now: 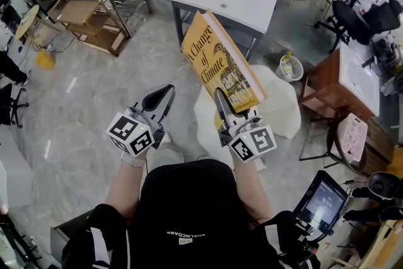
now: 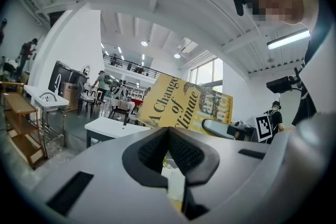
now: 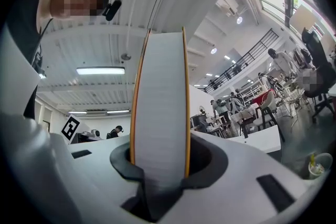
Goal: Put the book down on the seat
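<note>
Pointing away up-left, book (image 1: 221, 58), clamped in right gripper (image 1: 221, 104)

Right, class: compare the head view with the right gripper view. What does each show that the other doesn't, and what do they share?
Only the head view: the yellow front cover and title of the book, the white seat below it, the left gripper, shut and empty, and the floor.
Only the right gripper view: the book's white page edge standing upright between the jaws, and a ceiling light overhead.
Both: the book, clamped in the right gripper.
</note>
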The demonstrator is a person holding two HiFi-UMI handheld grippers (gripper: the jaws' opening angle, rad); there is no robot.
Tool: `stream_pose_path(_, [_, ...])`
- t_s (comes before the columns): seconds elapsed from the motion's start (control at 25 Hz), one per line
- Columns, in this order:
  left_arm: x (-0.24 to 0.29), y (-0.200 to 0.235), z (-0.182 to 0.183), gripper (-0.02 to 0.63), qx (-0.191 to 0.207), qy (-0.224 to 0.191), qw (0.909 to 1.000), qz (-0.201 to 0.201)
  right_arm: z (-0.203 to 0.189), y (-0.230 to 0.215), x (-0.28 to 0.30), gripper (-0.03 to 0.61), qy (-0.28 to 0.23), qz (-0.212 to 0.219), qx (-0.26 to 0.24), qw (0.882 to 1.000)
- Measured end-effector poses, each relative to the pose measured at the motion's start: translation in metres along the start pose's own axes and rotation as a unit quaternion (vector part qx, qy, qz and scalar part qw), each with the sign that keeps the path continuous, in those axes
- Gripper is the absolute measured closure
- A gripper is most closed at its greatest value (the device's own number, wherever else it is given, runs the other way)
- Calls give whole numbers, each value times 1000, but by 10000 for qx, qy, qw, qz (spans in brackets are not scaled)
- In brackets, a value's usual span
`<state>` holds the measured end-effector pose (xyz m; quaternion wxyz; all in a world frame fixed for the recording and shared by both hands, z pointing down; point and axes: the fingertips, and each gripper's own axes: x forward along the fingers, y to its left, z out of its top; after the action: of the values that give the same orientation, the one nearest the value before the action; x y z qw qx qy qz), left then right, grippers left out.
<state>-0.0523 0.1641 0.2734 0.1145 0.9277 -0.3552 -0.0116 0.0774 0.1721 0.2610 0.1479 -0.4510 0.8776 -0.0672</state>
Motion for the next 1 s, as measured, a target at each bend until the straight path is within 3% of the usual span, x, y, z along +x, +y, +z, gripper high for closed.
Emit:
stream_pose_path(0.64, [25,117,27,600,-272,129,9992,-245,-19,-22,108,419,148,-476,46,9987])
stream_pose_path(1.0, [35,172,24,600,-277,201,9982,-497,-48,-29,152,419,126,-760,94,9970])
